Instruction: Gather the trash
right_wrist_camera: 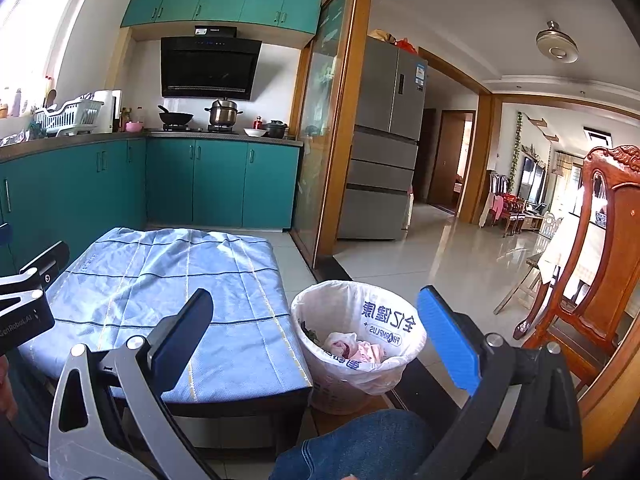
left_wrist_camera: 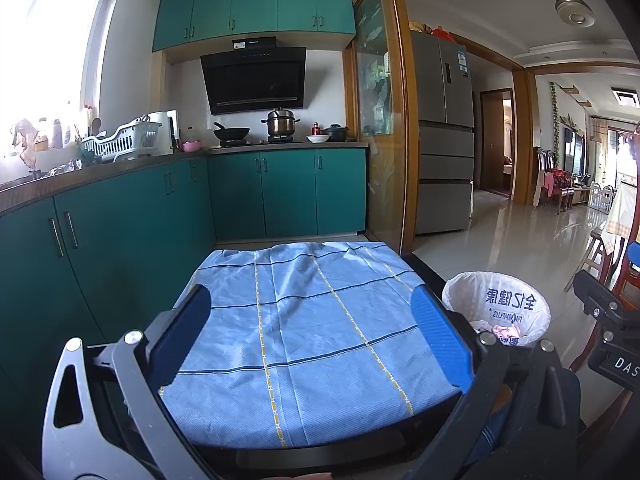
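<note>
While both grippers hover with fingers spread wide and holding nothing, the lined bin (right_wrist_camera: 358,344) stands on the floor just beside the cloth-covered worktop (right_wrist_camera: 168,280); from the right gripper (right_wrist_camera: 320,344) it sits dead ahead at twelve o'clock, from the left gripper (left_wrist_camera: 316,336) at about two o'clock, so the right is nearer; no loose trash shows on the cloth.
</note>
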